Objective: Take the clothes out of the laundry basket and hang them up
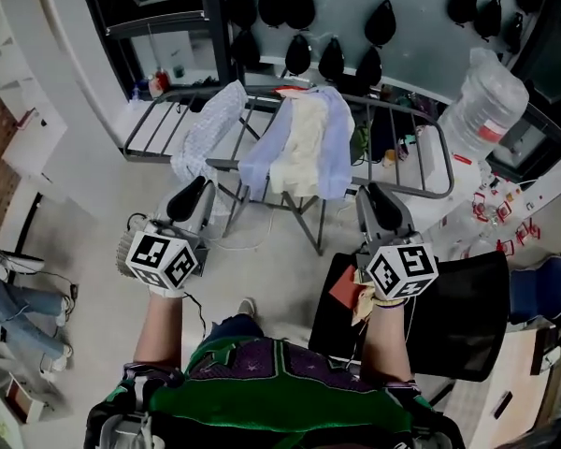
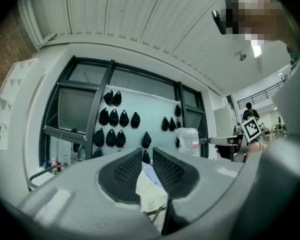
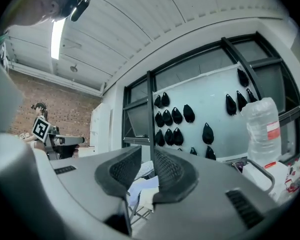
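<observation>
A metal drying rack stands ahead of me. Over it hang a white patterned cloth, a light blue shirt and a cream garment. At my lower right a black laundry basket holds a red piece and a yellowish piece. My left gripper and right gripper are held level side by side, short of the rack. Each pair of jaws stands slightly apart, holding nothing. The cream garment shows through the left jaws' gap, far off.
A large plastic water bottle stands at the rack's right end. Several black pouches hang on the glass wall behind. A white shelf unit is at far left, with a person's legs below it. Small red items lie at right.
</observation>
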